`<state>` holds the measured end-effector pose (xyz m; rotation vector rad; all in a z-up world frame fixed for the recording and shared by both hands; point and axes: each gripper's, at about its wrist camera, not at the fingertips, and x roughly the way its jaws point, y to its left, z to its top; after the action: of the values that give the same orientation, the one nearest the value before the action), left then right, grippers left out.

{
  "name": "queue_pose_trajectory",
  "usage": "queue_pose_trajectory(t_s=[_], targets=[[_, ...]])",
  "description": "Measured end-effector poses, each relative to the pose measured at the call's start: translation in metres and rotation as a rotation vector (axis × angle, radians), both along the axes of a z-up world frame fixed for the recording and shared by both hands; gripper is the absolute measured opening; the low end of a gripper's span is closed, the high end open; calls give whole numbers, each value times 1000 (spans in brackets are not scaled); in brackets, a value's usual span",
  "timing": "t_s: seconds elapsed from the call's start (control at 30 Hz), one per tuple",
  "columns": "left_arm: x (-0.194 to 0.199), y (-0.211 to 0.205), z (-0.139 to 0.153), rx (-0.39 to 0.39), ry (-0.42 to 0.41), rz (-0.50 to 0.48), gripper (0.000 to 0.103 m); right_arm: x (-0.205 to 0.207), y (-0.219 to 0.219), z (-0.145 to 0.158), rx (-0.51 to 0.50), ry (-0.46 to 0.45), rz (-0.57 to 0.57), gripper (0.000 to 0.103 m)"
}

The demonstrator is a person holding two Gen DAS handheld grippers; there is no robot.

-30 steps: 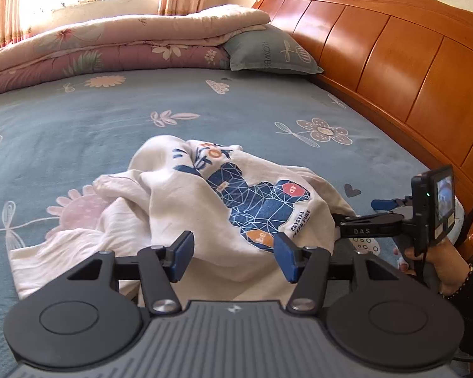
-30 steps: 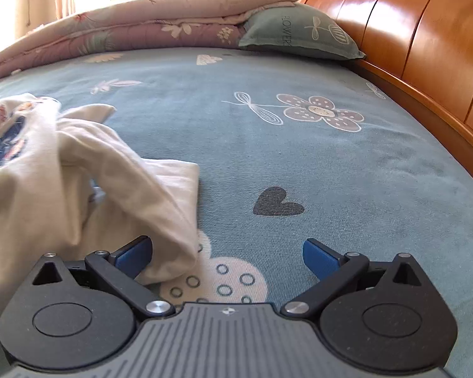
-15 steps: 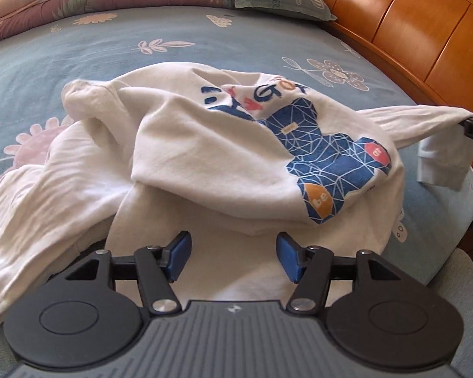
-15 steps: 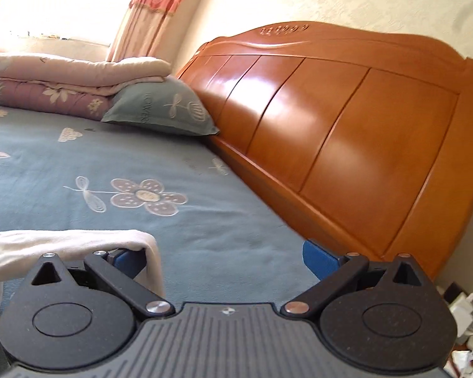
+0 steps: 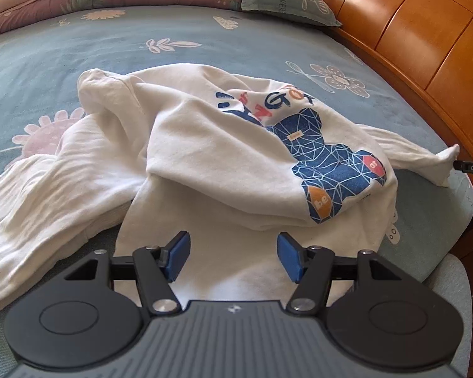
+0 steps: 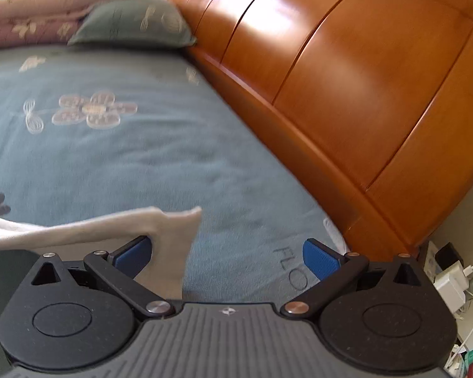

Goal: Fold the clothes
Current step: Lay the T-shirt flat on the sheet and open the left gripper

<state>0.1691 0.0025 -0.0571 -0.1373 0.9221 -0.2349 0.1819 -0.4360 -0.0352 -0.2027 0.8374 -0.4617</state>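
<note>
Okay, my left gripper (image 5: 233,256) hangs spread over the shirt (image 5: 217,157) crumpled on the bed (image 5: 78,47); my right gripper (image 6: 227,256) spread too, sleeve (image 6: 170,236) maybe snagged on one finger.

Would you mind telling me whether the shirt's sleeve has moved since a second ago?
Yes. The sleeve has been drawn out from the crumpled shirt toward the wooden headboard, and now lies draped over the right gripper, whose jaws stand open.

Soft cotton sweatshirt (image 5: 224,157) — glossy wooden headboard (image 6: 347,72)
</note>
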Motion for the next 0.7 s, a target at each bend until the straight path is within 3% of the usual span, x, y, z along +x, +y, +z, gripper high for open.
queue_pose_trajectory(t_s=[0.1, 0.27, 0.37, 0.5, 0.57, 0.7], targets=[[-2, -2, 6, -14, -18, -16, 67, -11, 12, 1, 58, 48, 69, 103], [2, -3, 18, -23, -52, -12, 67, -41, 66, 19, 310, -44, 372, 103], [3, 2, 24, -43, -72, 9, 68, -36, 105, 26, 469, -131, 571, 103], [-1, 15, 28, -66, -80, 55, 69, -4, 162, 20, 646, -145, 770, 103], [-4, 24, 30, -70, -79, 80, 69, 16, 188, 10, 682, -124, 811, 103], [-11, 44, 34, -52, -84, 133, 69, 39, 224, -12, 752, -49, 780, 103]])
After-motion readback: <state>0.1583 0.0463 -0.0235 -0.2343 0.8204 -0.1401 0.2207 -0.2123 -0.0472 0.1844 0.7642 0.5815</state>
